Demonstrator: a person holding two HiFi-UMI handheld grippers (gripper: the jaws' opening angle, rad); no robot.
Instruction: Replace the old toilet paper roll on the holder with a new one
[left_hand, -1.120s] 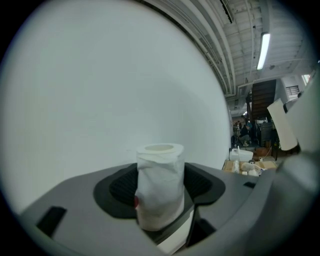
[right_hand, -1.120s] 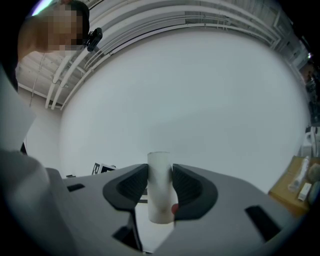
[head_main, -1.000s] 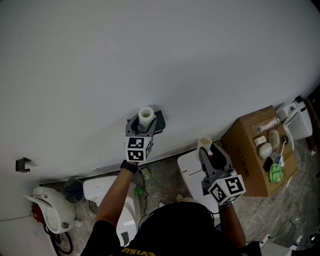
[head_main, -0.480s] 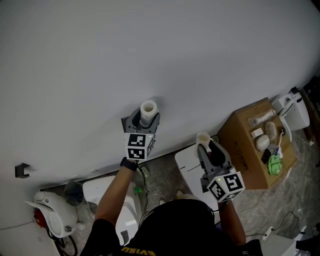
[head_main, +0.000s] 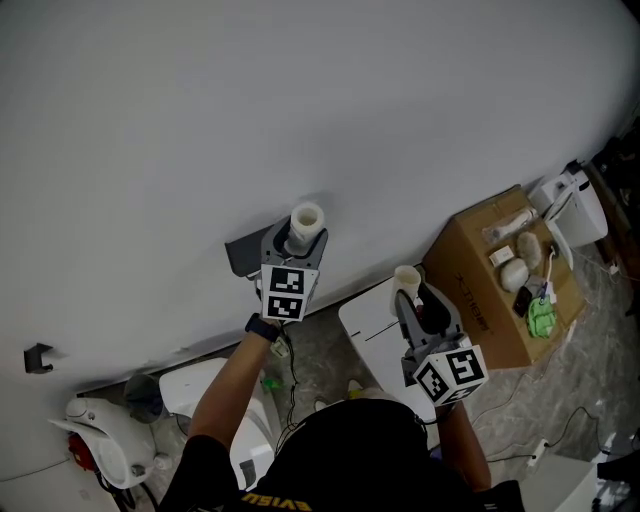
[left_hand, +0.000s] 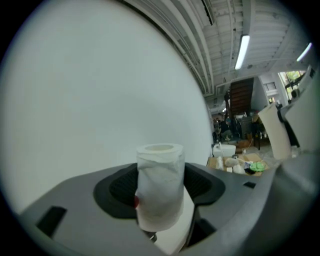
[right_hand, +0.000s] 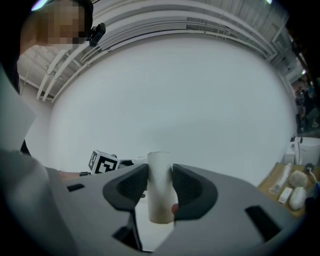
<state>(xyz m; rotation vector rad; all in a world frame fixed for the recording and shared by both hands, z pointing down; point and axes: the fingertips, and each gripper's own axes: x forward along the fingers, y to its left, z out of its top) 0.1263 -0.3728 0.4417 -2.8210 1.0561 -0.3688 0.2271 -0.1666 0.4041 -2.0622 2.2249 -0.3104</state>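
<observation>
Toilet paper tube (right_hand: 160, 192), bare cardboard, stands upright in the right gripper (head_main: 412, 300), whose jaws are narrow and pressed on its sides (the head view hides its lower end behind the jaws). Farther out, the left gripper (head_main: 295, 240) clamps a toilet paper roll (left_hand: 160, 192) upright with wider-set jaws, close to the wall (head_main: 300, 100). The dark holder (head_main: 243, 255) on that wall is partly hidden behind this gripper, so its bar cannot be made out. Off right, the things on a cardboard box (head_main: 480, 290) are too small to name.
</observation>
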